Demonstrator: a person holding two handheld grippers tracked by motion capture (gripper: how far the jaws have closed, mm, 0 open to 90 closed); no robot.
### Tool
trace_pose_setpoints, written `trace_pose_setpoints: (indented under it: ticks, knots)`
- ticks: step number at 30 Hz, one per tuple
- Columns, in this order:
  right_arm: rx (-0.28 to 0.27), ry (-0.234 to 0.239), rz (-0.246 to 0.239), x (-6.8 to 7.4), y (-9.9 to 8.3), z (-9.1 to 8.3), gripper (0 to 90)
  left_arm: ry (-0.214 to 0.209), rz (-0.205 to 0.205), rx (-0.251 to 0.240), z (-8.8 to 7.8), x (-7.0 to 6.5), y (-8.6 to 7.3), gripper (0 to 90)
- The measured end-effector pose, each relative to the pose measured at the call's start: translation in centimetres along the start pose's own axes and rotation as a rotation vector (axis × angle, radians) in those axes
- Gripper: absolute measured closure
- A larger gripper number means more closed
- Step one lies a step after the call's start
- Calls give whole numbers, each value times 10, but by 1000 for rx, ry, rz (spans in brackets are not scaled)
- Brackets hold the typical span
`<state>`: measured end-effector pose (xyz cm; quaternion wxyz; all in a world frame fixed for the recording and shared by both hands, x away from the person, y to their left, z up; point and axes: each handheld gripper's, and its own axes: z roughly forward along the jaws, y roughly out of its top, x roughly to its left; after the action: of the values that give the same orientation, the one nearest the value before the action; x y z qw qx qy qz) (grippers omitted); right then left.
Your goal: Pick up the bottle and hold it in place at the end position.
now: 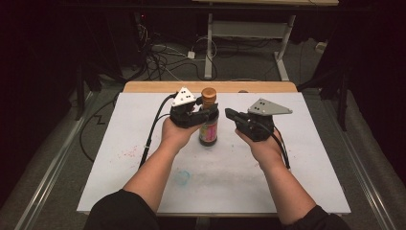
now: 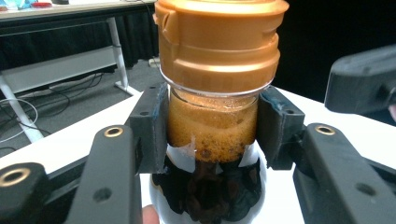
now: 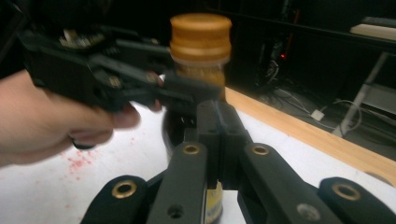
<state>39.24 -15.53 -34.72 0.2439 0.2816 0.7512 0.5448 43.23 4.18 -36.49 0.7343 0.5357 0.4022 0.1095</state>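
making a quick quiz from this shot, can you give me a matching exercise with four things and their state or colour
Things:
1. bottle cap
2. left gripper
3. right gripper
4. table edge at the far side

States or colours:
a. bare wood
b. jaws shut on nothing, short of the bottle
c. orange-brown
d. jaws clamped on the bottle neck, just under the cap

Pairs: 1-c, 2-d, 3-b, 4-a

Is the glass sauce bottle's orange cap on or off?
On: the orange cap sits closed atop the glass sauce bottle, held at its neck by the left tool.
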Motion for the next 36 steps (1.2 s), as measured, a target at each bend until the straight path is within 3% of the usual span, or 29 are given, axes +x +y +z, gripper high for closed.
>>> trace_pose_setpoints:
  ticks: [8, 16, 20, 36]
  knots:
    - [-7, 21, -18, 3, 25, 7, 900, 1, 3, -1, 0, 0, 0, 486]
    - [52, 32, -33, 6, 43, 20, 900, 2, 5, -2, 0, -1, -1, 487]
    - [82, 32, -30, 7, 44, 24, 900, 1, 6, -3, 0, -1, -1, 487]
    - [105, 24, -33, 4, 46, 26, 900, 1, 8, -6, 0, -1, -1, 487]
